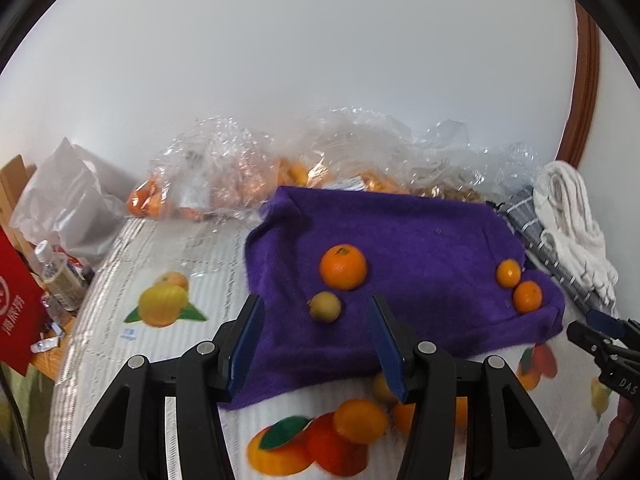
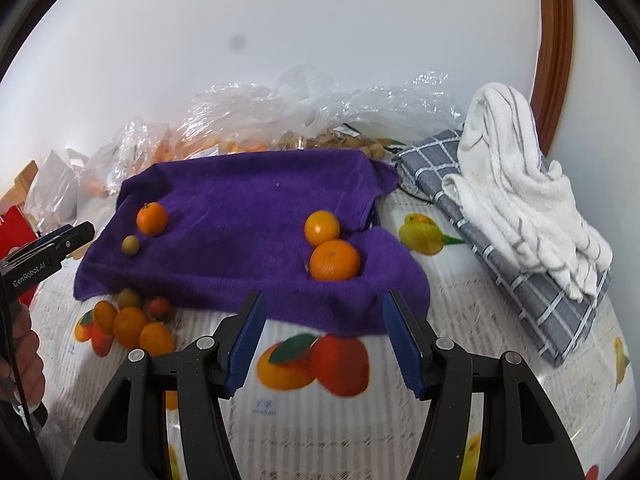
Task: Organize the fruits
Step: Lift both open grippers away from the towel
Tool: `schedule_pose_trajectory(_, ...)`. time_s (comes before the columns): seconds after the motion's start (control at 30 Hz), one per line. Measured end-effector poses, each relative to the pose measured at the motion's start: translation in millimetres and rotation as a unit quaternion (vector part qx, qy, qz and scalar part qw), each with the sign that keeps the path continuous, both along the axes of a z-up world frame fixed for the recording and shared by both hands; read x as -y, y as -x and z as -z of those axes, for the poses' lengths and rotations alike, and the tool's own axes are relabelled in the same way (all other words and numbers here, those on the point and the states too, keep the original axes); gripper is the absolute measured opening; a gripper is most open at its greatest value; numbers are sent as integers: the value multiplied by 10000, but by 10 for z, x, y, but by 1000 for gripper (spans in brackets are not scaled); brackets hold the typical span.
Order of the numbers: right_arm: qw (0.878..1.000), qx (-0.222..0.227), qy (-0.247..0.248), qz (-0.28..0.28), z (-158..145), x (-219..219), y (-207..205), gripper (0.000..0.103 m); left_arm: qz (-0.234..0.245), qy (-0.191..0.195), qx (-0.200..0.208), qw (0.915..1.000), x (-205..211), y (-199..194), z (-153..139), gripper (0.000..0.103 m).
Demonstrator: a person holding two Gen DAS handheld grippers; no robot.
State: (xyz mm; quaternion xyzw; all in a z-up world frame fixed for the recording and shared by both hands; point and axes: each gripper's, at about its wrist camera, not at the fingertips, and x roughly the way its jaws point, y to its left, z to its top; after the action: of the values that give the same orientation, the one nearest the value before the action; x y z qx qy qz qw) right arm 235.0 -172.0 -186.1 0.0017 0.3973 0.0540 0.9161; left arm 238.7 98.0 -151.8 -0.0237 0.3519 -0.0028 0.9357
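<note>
A purple towel [image 1: 420, 248] lies on the fruit-print tablecloth; it also shows in the right wrist view [image 2: 248, 216]. On it sit an orange [image 1: 343, 267] with a small yellow-green fruit [image 1: 325, 306] at the left, and two oranges at the right [image 2: 322, 227] [image 2: 334, 260]. Loose oranges [image 2: 129, 326] and small fruits [image 2: 129, 298] lie on the cloth off the towel's near left corner. My left gripper [image 1: 316, 320] is open and empty, just short of the small fruit. My right gripper [image 2: 322, 312] is open and empty, in front of the two oranges.
Clear plastic bags of oranges [image 1: 216, 176] and small fruits line the back wall. A grey checked cloth [image 2: 500, 216] with a white towel [image 2: 516, 184] lies at the right. A red box [image 1: 16, 312], a bottle [image 1: 56, 272] and a white bag [image 1: 72, 200] sit at the left.
</note>
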Motion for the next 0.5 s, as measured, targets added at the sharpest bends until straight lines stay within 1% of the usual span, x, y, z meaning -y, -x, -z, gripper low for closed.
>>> schedule_pose_trajectory(0.17, 9999, -120, -66, -65, 119, -92, 114, 60, -89, 159, -157, 9997, -206, 158, 79, 51)
schedule_pose_trajectory(0.27, 9998, -161, -89, -87, 142, -142, 155, 60, -127, 272, -191, 9994, -323, 260, 111, 51)
schedule_pose_trajectory(0.4, 9997, -145, -132, -117, 133, -218, 230, 60, -214, 207, -183, 9994, -408, 371, 153, 51)
schedule_pose_trajectory(0.5, 9996, -143, -164, -153, 130, -281, 277, 60, -270, 65, -191, 9994, -459, 440, 188, 51)
